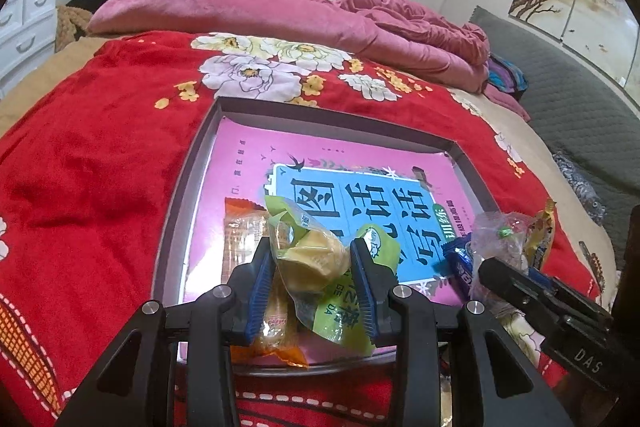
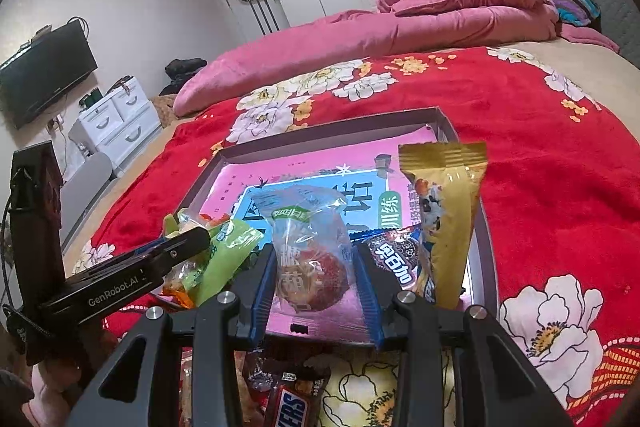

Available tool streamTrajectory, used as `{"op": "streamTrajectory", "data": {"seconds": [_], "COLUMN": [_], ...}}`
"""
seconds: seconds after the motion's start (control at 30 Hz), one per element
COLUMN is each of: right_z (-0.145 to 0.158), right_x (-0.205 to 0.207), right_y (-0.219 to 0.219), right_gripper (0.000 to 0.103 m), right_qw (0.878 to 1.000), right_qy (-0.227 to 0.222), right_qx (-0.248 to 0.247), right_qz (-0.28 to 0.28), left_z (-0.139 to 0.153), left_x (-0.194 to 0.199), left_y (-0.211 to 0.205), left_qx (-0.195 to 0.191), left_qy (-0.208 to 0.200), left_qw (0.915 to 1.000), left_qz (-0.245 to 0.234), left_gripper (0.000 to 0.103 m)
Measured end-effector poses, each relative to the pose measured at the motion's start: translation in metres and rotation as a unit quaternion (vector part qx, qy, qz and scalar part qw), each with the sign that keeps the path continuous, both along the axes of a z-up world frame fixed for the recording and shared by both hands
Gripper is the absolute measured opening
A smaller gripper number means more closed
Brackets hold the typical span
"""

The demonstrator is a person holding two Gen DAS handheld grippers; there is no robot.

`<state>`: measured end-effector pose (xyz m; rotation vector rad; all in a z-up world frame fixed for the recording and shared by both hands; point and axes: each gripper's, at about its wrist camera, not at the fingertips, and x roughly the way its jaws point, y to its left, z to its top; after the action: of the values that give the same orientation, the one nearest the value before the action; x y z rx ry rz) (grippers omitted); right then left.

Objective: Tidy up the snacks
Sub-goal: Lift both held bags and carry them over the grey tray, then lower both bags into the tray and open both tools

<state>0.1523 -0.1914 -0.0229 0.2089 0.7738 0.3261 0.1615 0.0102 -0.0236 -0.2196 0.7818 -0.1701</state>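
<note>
A shallow grey box [image 1: 188, 179] lined with a pink and blue printed sheet lies on the red flowered blanket. My left gripper [image 1: 312, 259] is shut on a green-wrapped pastry [image 1: 316, 259] over the box's near edge, above an orange packet [image 1: 244, 231]. My right gripper [image 2: 314, 267] is shut on a clear bag with a reddish snack [image 2: 310, 259]. Beside that bag, a blue Oreo pack [image 2: 394, 255] and a gold packet [image 2: 446, 211] lean in the box's right side. In the left wrist view the right gripper's body [image 1: 544, 303] and its clear bag [image 1: 500, 235] show at right.
A Snickers bar [image 2: 292, 405] and other wrappers lie on the blanket under my right gripper, outside the box. A pink quilt [image 1: 280, 11] is bunched at the bed's far side. White wardrobes, a drawer unit [image 2: 116, 123] and a wall television [image 2: 44, 71] stand beyond the bed.
</note>
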Motion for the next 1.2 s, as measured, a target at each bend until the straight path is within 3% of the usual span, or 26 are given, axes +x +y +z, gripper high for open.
{"op": "streamTrajectory", "data": {"seconds": [0.47, 1.2], "right_z": [-0.012, -0.014], "right_x": [0.007, 0.004], "right_y": [0.007, 0.014], "right_gripper": [0.039, 0.039], "right_qw": [1.0, 0.999], "right_qy": [0.022, 0.019], "right_qx": [-0.012, -0.036], "right_qz": [0.014, 0.024], "left_z": [-0.003, -0.004], "left_x": [0.004, 0.004], "left_y": [-0.007, -0.007], "left_qx": [0.017, 0.019], "left_qy": [-0.002, 0.001], "left_qw": [0.9998, 0.9998], "left_qz": [-0.006, -0.006], "left_gripper": [0.04, 0.041]}}
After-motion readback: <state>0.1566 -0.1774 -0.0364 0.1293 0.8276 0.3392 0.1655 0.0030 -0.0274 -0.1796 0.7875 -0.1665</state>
